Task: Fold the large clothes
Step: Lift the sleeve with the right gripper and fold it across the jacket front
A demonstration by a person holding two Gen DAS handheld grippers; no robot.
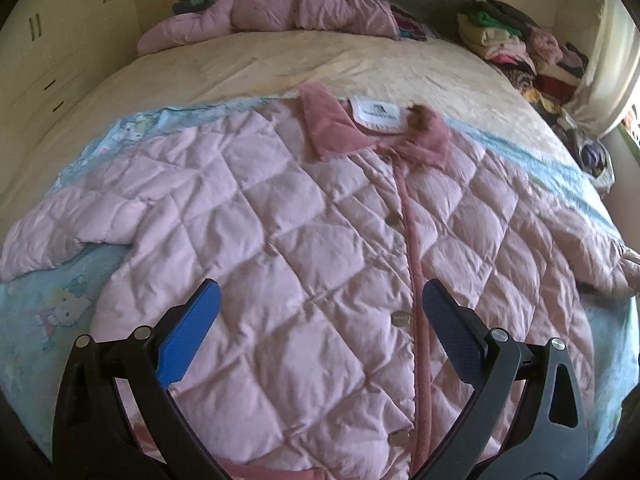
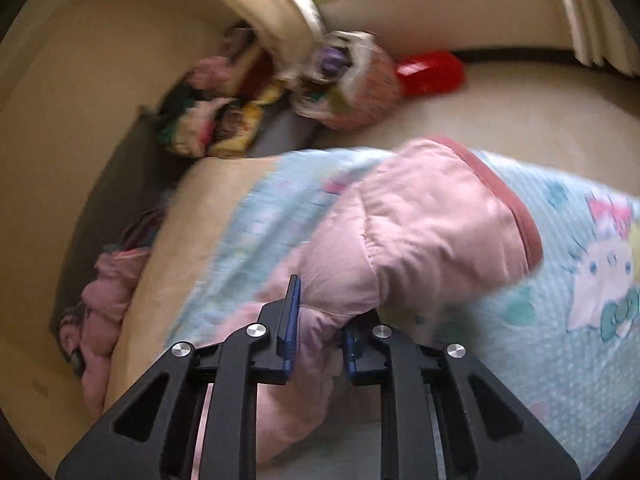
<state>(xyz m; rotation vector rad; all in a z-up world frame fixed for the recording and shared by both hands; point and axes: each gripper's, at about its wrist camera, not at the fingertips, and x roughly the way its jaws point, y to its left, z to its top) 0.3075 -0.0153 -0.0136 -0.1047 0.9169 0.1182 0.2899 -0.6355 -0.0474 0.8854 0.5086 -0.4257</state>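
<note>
A pink quilted jacket (image 1: 304,240) lies face up and spread flat on a light blue cartoon blanket (image 1: 52,312) on the bed, collar (image 1: 332,124) toward the far side, both sleeves out. My left gripper (image 1: 320,300) is open and empty, just above the jacket's lower front by the button placket. In the right wrist view my right gripper (image 2: 324,312) is shut on the jacket's right sleeve (image 2: 420,224), whose dark pink cuff (image 2: 516,216) points away, lifted a little over the blanket (image 2: 560,320).
A second pink quilted garment (image 1: 280,12) lies crumpled at the bed's far end. Stacks of folded clothes (image 1: 516,48) sit at the far right. A wardrobe (image 1: 52,48) stands at left. A red object (image 2: 432,72) and a stuffed bag (image 2: 352,88) lie beyond the bed's edge.
</note>
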